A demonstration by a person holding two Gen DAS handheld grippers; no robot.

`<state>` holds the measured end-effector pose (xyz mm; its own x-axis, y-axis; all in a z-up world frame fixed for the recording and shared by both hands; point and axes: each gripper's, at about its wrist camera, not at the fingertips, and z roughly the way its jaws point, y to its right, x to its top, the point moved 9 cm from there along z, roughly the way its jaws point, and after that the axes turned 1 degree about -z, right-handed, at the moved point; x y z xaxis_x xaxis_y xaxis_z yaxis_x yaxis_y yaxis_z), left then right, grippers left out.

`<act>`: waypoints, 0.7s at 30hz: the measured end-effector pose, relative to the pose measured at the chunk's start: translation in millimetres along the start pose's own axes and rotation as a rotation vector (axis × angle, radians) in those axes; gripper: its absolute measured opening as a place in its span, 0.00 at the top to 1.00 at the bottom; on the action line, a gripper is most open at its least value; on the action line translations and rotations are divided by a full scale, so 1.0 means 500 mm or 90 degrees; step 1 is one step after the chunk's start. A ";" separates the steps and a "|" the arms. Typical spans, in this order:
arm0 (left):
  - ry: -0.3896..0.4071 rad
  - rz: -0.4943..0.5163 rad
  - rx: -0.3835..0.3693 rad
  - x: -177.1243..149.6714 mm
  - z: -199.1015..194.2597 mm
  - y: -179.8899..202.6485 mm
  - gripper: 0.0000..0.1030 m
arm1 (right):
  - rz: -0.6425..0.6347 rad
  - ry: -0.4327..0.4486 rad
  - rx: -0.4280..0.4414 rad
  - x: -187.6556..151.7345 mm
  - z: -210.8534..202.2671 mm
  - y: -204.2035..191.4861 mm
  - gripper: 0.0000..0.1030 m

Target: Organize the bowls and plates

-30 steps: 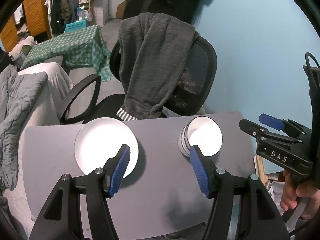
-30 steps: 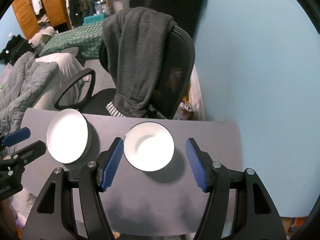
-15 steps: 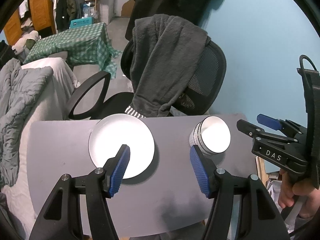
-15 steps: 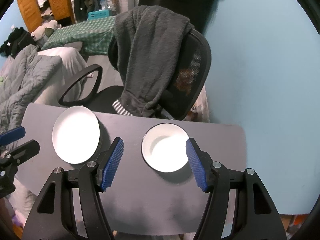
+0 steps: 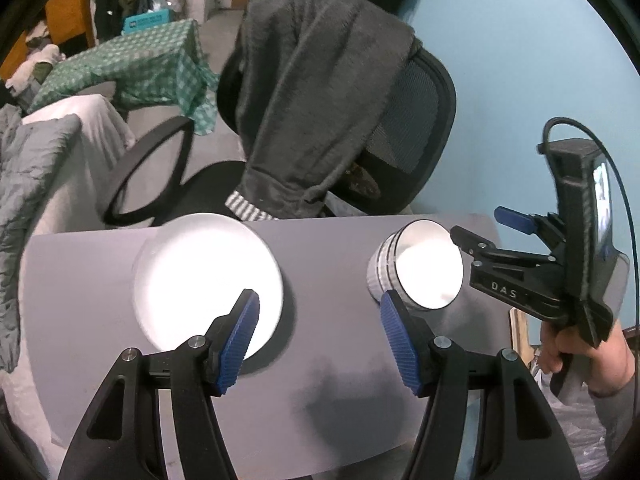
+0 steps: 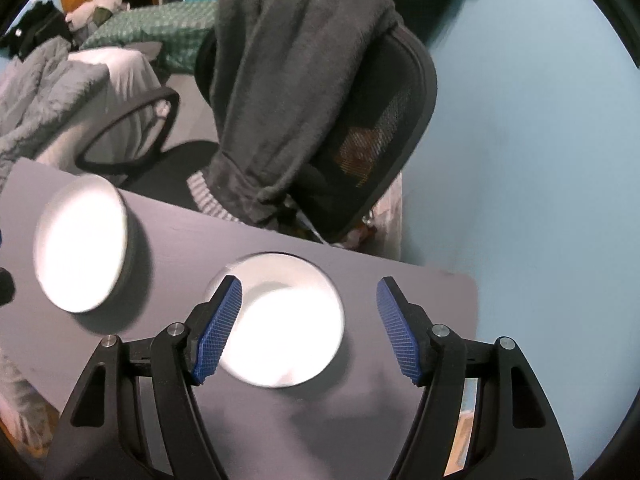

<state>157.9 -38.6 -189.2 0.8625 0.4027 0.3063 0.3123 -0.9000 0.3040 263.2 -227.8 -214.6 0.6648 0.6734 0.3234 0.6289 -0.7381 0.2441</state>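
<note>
Right gripper [image 6: 310, 330] low over bowl [image 6: 280, 320]

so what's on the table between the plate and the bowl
Nothing: in both wrist views, only bare grey tabletop separates the white plate from the white bowl. They sit apart, not touching.

On the desk [image 5: 328, 360] the plate [image 5: 208, 280] lies toward the left edge and the bowl [image 5: 424, 264] toward the right edge, well apart, both near the far edge. Behind the far edge stands an office chair [image 5: 412, 128], and a garment [image 5: 316, 92] hangs over its back. The left gripper [image 5: 320, 340] is above the near part of the desk, between plate and bowl (its fingers wide apart). The right gripper [image 6: 308, 328] is above the bowl, near the far right corner
</note>
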 end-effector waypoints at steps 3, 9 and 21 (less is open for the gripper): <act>-0.019 -0.005 -0.008 0.007 0.042 0.015 0.38 | -0.009 -0.022 0.027 -0.009 0.032 0.017 0.33; -0.063 -0.030 -0.033 0.011 0.122 0.044 0.38 | -0.009 -0.068 0.098 -0.030 0.085 0.034 0.33; -0.146 -0.079 -0.063 -0.006 0.265 0.105 0.32 | -0.001 -0.168 0.233 -0.081 0.175 0.027 0.33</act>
<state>224.4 -109.3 -293.8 0.8915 0.4500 0.0528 0.3899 -0.8213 0.4165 280.2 -261.5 -304.4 0.7141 0.6968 0.0678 0.6995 -0.7060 -0.1106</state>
